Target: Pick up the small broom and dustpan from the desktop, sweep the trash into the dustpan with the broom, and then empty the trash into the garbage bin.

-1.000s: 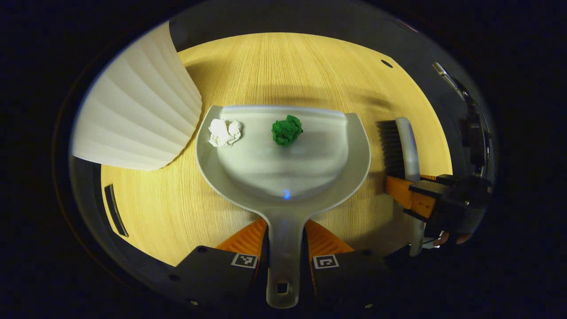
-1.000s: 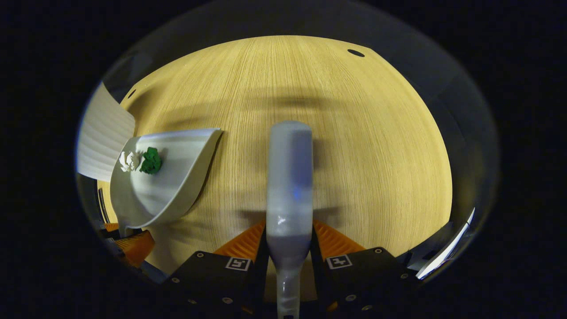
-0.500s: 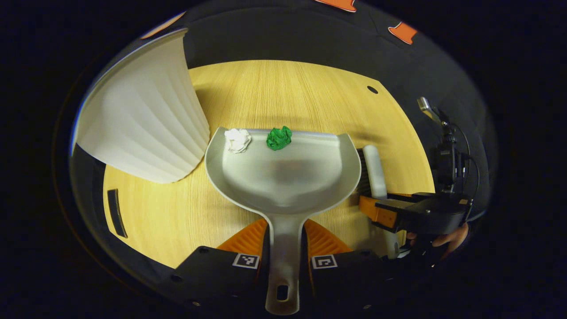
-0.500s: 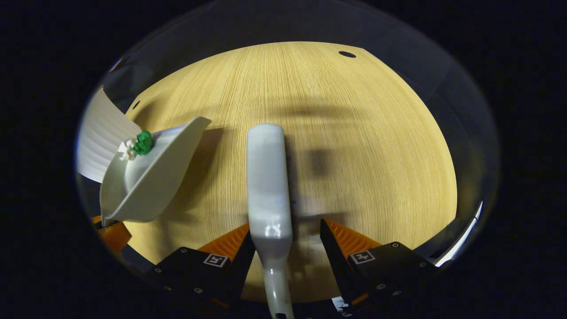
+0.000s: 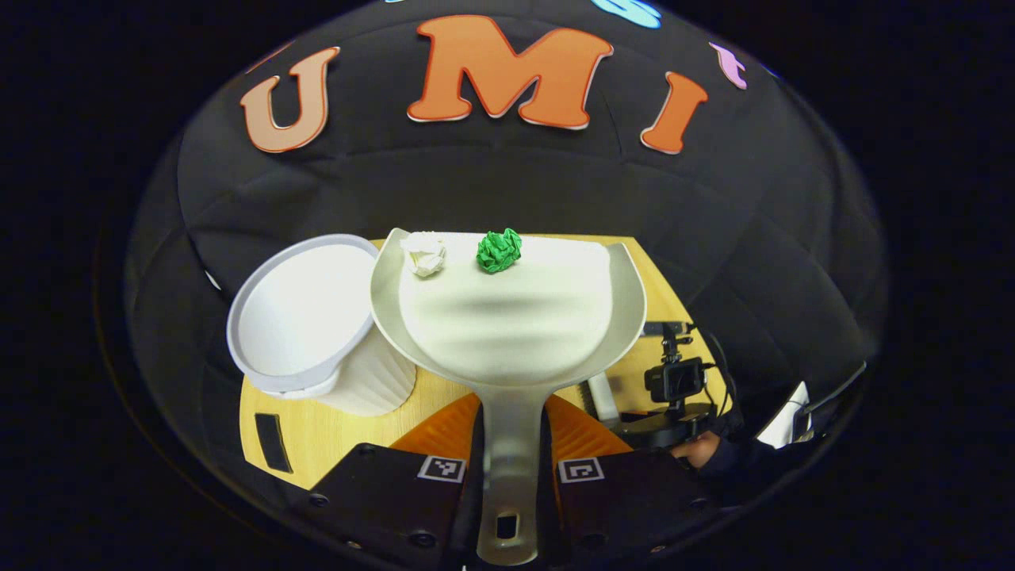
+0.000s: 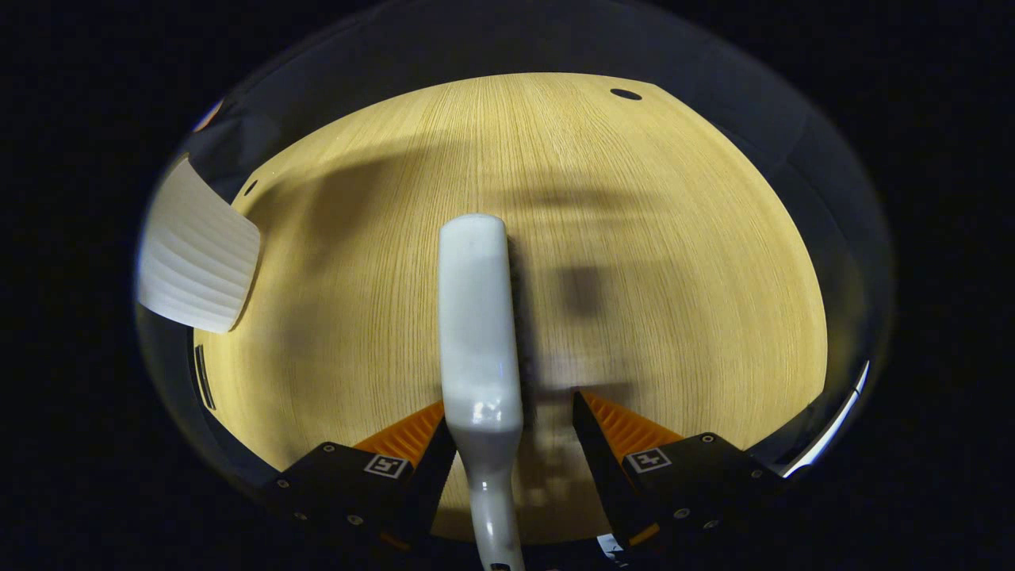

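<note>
The pale grey plastic dustpan (image 5: pixel 507 317) was held by its handle, pinched between the orange fingers of the left gripper (image 5: pixel 509 436), raised just beside the open white ribbed garbage bin (image 5: pixel 305 313). A crumpled white paper ball (image 5: pixel 425 254) and a crumpled green paper ball (image 5: pixel 499 250) lay near its front lip. These were judged light and prone to rolling; the stiff pan was best kept gripped at the handle. The right gripper (image 6: pixel 519 432) was spread, and the white-backed small broom (image 6: pixel 476 317) lay on the wooden desktop (image 6: pixel 674 277) between its fingers.

You will find no readable text, brand or number on the dustpan (image 5: pixel 507 317), broom (image 6: pixel 476 317) or garbage bin (image 5: pixel 305 317); both tools carry small square black-and-white coded markers.
</note>
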`<state>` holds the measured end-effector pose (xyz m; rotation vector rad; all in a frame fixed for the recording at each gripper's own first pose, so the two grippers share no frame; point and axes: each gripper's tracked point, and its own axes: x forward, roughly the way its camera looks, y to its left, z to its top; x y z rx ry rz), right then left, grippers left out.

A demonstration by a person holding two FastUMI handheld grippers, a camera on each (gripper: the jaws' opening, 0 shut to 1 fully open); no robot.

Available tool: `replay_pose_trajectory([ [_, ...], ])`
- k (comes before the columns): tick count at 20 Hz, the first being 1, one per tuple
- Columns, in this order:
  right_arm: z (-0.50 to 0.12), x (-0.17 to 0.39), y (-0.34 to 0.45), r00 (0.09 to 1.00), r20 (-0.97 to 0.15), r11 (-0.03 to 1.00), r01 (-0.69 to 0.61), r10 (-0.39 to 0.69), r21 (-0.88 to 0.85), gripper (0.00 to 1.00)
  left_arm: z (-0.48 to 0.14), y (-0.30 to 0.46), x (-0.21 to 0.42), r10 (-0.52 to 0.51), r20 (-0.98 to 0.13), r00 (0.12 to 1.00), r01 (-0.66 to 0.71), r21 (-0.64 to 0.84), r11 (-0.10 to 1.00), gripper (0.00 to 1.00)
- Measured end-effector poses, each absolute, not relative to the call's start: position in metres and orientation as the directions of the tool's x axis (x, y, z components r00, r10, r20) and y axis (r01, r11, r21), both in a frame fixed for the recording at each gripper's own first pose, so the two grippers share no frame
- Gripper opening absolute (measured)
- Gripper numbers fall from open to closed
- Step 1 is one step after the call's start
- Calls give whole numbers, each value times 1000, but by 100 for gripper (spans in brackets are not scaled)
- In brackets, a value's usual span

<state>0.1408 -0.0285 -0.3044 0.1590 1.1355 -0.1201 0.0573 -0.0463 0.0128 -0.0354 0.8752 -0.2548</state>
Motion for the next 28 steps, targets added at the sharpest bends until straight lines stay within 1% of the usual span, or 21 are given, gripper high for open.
replay_pose_trajectory([
  [1, -304, 141, -27, 421, -907, 983, 173, -11, 69, 84, 25, -33, 59, -226, -750, 621, 191, -135, 972, 28],
  [2, -303, 143, -25, 426, -905, 983, 169, -4, 75, 85, 42, 4, 64, -170, -741, 650, 143, -101, 985, 28],
  [3, -302, 141, -22, 430, -903, 982, 169, 0, 80, 86, 44, 25, 62, -127, -744, 656, 111, -71, 991, 28],
  [4, -301, 143, -20, 435, -901, 982, 170, 4, 87, 89, 48, 66, 60, -55, -751, 658, 52, -28, 998, 28],
  [5, -300, 145, -19, 436, -900, 981, 171, 4, 87, 93, 51, 99, 57, -8, -760, 650, 3, -8, 1000, 28],
  [6, -300, 146, -17, 439, -898, 981, 171, 3, 87, 94, 53, 144, 57, 58, -769, 636, -50, 34, 998, 28],
  [9, -297, 149, -17, 447, -894, 981, 175, -5, 81, 96, 46, 195, 59, 157, -784, 601, -59, 153, 986, 28],
  [12, -297, 150, -15, 450, -893, 980, 179, -7, 83, 96, 38, 228, 60, 225, -815, 534, -20, 254, 967, 28],
  [14, -295, 151, -16, 456, -890, 980, 182, -11, 81, 96, 37, 239, 58, 275, -822, 499, 44, 341, 939, 28],
  [15, -294, 150, -17, 458, -889, 980, 185, -15, 79, 96, 43, 246, 56, 318, -810, 492, 84, 408, 909, 28],
  [17, -294, 150, -16, 458, -889, 980, 185, -16, 78, 96, 47, 251, 54, 342, -806, 483, 154, 462, 873, 28],
  [18, -294, 150, -14, 458, -889, 980, 182, -14, 78, 96, 54, 256, 53, 369, -798, 477, 213, 512, 832, 28],
  [19, -295, 150, -11, 458, -889, 981, 177, -12, 78, 96, 64, 257, 54, 405, -777, 482, 281, 575, 769, 28],
  [22, -293, 152, -8, 463, -887, 981, 173, -5, 85, 96, 72, 262, 60, 460, -742, 488, 384, 656, 650, 28],
  [23, -293, 152, -8, 464, -886, 982, 172, -7, 82, 96, 74, 264, 60, 479, -729, 490, 415, 678, 606, 31],
  [24, -293, 151, -8, 466, -885, 982, 171, -9, 81, 96, 75, 267, 61, 493, -716, 495, 444, 696, 565, 28],
  [25, -293, 151, -8, 467, -884, 982, 173, -9, 81, 96, 75, 267, 62, 495, -711, 500, 455, 702, 549, 28],
  [26, -292, 151, -9, 471, -882, 981, 174, -10, 82, 96, 73, 263, 62, 480, -714, 510, 430, 695, 576, 28],
  [28, -288, 148, -11, 477, -879, 981, 176, -9, 85, 96, 68, 252, 65, 427, -736, 525, 365, 648, 668, 28],
])
